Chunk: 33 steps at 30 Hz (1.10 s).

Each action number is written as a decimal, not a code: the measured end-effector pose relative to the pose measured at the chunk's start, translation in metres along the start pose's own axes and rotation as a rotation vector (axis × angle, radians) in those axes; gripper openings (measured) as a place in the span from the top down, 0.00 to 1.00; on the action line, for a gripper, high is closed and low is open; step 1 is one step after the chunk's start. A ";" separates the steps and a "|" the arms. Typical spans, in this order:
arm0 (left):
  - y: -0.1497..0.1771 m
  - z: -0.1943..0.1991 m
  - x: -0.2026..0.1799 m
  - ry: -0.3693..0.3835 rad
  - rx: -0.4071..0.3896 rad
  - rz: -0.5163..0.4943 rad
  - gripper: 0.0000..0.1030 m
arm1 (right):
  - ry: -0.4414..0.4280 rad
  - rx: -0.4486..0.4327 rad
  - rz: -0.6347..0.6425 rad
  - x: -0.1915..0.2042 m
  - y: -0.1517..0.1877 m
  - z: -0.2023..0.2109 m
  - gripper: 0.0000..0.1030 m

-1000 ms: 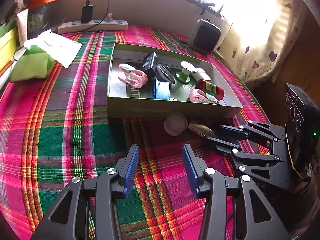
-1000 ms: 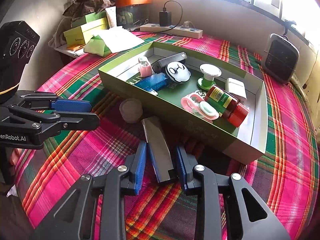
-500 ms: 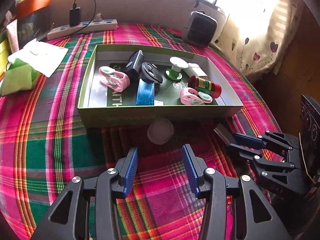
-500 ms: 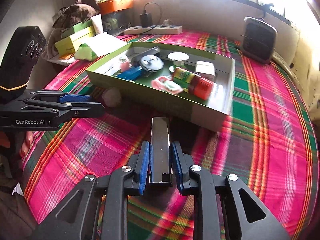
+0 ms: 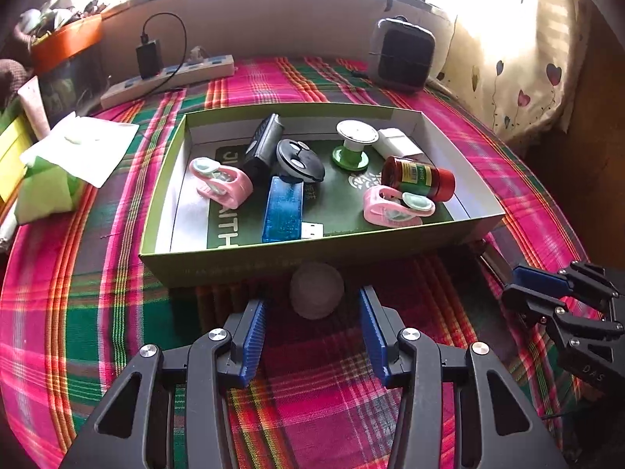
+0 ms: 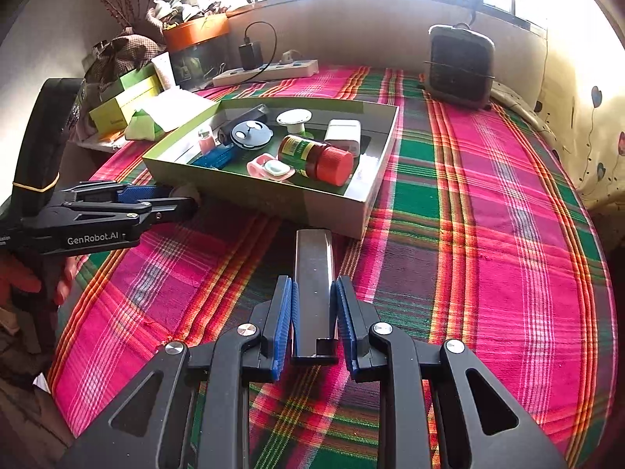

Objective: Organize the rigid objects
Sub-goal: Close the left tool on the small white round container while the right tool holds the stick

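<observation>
Two items lie outside the green box (image 5: 234, 265): a frosted round ball-like object (image 5: 316, 290) on the plaid cloth (image 6: 488, 234) just in front of the box's near wall, and a long dark metal bar (image 6: 315, 273) off the box's near right corner. My left gripper (image 5: 312, 336) has its fingers spread wide, and the ball sits just ahead of the tips, between their lines but not yet enclosed. My right gripper (image 6: 314, 320) has its blue pads (image 6: 284, 320) drawn in against the sides of the bar near its rear end; I judge it clamped, though only the bar's near portion is between the pads. Inside the box lie a red-capped jar (image 6: 316, 156), two pink clips, a blue block (image 5: 283, 211) and other small pieces. Risks, as I judge them: held so far from its middle, the bar may droop or pivot when lifted and strike the box wall. The ball, being round, may roll or squirt away against the wall if my left fingers close off-centre. Both grippers work near the same wall, so they may collide.
</observation>
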<state>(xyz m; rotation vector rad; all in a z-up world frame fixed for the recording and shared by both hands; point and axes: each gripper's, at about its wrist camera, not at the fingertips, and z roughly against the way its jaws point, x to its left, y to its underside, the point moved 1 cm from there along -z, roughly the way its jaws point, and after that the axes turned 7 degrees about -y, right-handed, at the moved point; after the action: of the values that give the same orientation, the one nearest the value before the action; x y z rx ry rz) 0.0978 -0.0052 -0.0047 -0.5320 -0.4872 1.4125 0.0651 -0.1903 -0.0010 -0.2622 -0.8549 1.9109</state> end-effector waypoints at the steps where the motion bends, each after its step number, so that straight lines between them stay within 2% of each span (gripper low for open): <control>1: -0.001 -0.001 0.000 -0.004 -0.001 0.000 0.57 | -0.004 -0.003 -0.004 -0.001 0.000 0.001 0.76; 11: -0.002 -0.003 -0.005 -0.041 -0.017 0.001 0.58 | -0.023 -0.011 -0.006 -0.003 0.000 0.003 0.77; 18: -0.001 -0.003 -0.003 -0.050 -0.020 0.006 0.73 | -0.032 -0.008 -0.003 -0.002 0.000 0.003 0.77; 33: 0.003 0.003 -0.002 -0.035 -0.030 0.018 0.74 | -0.019 -0.011 -0.001 -0.002 0.000 0.003 0.77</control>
<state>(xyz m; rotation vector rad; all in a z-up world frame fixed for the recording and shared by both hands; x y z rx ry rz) 0.0939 -0.0065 -0.0042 -0.5378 -0.5338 1.4360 0.0646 -0.1934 0.0006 -0.2500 -0.8781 1.9115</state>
